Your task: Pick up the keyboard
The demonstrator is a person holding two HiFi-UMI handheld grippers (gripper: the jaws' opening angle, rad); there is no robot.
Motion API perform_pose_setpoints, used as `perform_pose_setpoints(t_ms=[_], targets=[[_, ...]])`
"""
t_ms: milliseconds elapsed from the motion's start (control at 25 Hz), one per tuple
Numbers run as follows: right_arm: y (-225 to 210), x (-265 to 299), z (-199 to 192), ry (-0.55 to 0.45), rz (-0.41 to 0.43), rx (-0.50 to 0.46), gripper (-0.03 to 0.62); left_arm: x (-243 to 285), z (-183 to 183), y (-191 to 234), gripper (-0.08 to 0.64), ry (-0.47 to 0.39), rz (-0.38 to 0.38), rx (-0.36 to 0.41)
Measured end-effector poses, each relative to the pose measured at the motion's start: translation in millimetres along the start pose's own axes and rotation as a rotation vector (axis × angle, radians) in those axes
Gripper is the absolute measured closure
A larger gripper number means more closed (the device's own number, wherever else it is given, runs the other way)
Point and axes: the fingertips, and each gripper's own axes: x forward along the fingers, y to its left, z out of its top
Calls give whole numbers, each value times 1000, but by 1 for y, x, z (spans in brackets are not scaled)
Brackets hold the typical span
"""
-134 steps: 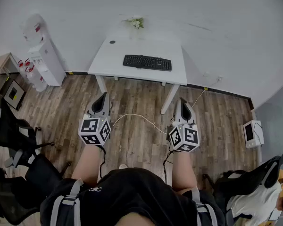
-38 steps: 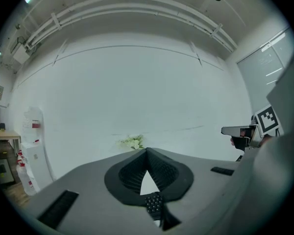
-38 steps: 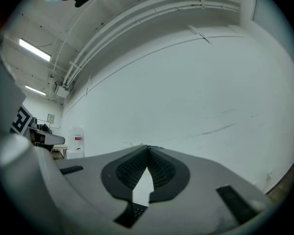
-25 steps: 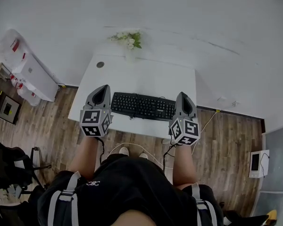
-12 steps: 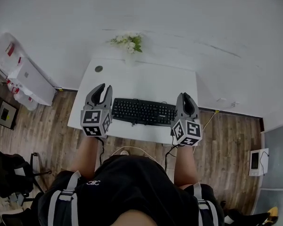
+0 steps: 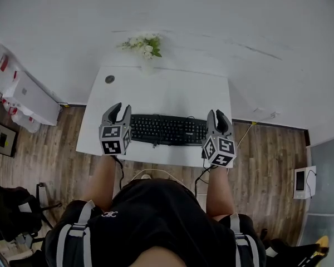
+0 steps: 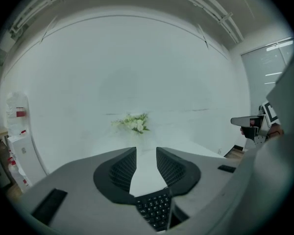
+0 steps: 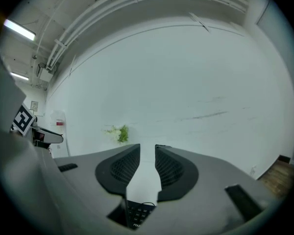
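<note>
The keyboard (image 6: 167, 129) is seen lying flat on the white table (image 6: 172, 90), close to the front edge, with its long side running left to right. The left tongs (image 6: 118, 113) are held at its left end and the right tongs (image 6: 219, 115) at its right end. Each is just beside the keys, and both are pointed toward the wall. Both sets of tongs are caught mid-opening with the pads apart, and nothing is gripped. In each gripper view only bare tabletop is seen in the gap, with a bit of the keyboard showing lower down, below the pads. Whether the tips are touching the table can't really be told. A little bunch of flowers (image 6: 143, 44) is parked at the back edge against the wall, well apart from the keyboard. A small dark round spot (image 6: 109, 79) is noticed near the table's back left corner. Wood floor (image 6: 267, 149) is seen around the table.
</note>
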Motion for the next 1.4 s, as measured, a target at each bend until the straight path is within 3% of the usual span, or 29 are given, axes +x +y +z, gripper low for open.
perform_pose_setpoints(t_ms=[440,760,1120,1400], targets=[[-19,21,-82,190,-39,-1,490,36,-103,9,423,256,13,-16],[-38,32,-170,393,-78,24,489,54,-188,10,422,455,7,-44],[-60,31,-233,549,-121,39,489,66,-236,23,422,565,28,-57],[-81,28,-267,646,-162,42,489,81,-247,15,419,587,-49,-23]])
